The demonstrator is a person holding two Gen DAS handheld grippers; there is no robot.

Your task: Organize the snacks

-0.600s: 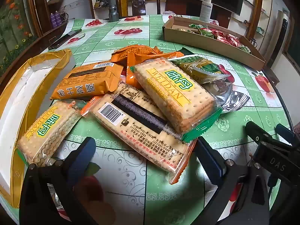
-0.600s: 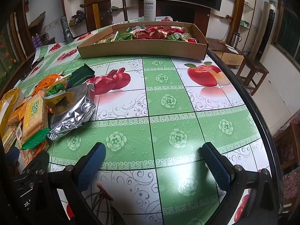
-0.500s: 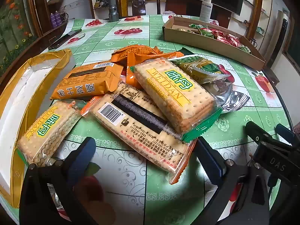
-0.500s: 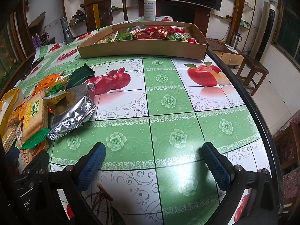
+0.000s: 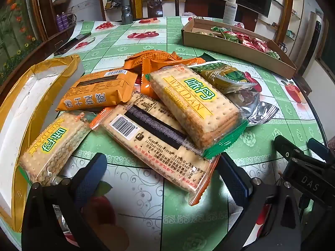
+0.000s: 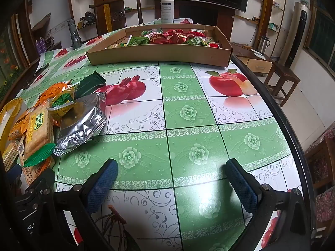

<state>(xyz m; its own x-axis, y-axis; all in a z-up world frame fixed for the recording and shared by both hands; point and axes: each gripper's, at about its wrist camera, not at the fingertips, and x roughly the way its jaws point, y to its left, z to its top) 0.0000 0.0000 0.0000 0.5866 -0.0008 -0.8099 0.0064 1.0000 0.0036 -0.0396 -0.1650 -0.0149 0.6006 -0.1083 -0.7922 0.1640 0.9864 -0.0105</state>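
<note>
Both idle: left hand-held gripper [image 5: 163, 173] open facing cracker pile [image 5: 167, 115] on desk [image 6: 188, 125]; right hand-held gripper [image 6: 171, 177] open, empty. Risk: packs overlap, pulling bottom pack [image 5: 155, 142] drags top pack [image 5: 194, 104] off.

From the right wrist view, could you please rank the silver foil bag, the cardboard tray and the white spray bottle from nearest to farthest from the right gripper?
1. Silver foil bag: nearest to the right gripper, on the table ahead and to its left.
2. Cardboard tray: farther, straight ahead across the table, filled with wrapped snacks.
3. White spray bottle: farthest, standing behind the tray's far edge.
</note>
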